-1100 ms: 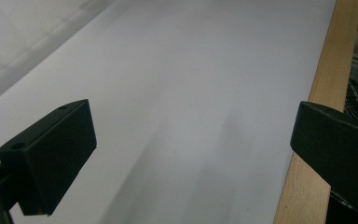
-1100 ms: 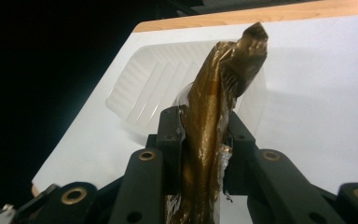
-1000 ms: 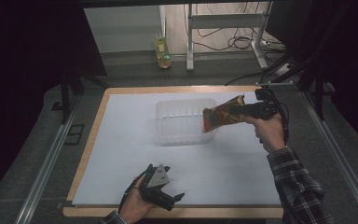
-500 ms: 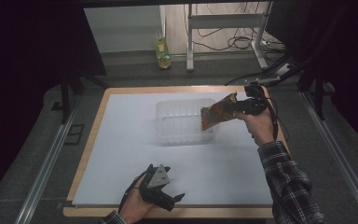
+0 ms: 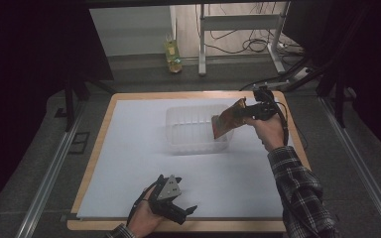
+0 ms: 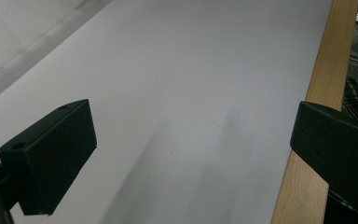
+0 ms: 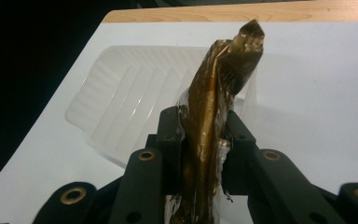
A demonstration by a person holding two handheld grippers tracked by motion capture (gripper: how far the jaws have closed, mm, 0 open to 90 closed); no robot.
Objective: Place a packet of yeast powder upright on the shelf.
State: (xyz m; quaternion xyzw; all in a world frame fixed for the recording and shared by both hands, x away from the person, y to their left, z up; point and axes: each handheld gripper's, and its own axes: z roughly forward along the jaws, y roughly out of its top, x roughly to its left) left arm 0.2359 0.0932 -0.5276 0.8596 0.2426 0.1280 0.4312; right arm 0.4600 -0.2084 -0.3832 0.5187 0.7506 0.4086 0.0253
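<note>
1. Gripping a crinkled brown-and-gold foil snack packet, the right gripper sits in the upper right of the high view, its jaws clamped tight on the packet's near end.
2. In the right gripper view the packet rises from between the two black jaws at bottom centre and tapers to a twisted tip near the top of the frame.
3. The packet's free end hangs over the right-hand part of a clear ribbed plastic tray, which lies on the white sheet a little above the centre of the high view; whether packet and tray touch cannot be told.
4. In the right gripper view the tray spreads out to the left of the packet and behind it.
5. A hand and a plaid sleeve come in from the lower right of the high view and carry the right gripper.
6. The left gripper rests at the bottom centre of the high view, near the sheet's lower edge, well apart from the tray.
7. In the left gripper view its jaws stand wide apart at the left and right edges of the frame, with nothing but white sheet between them.
8. The wooden table rim runs down the right side of that view.
</note>
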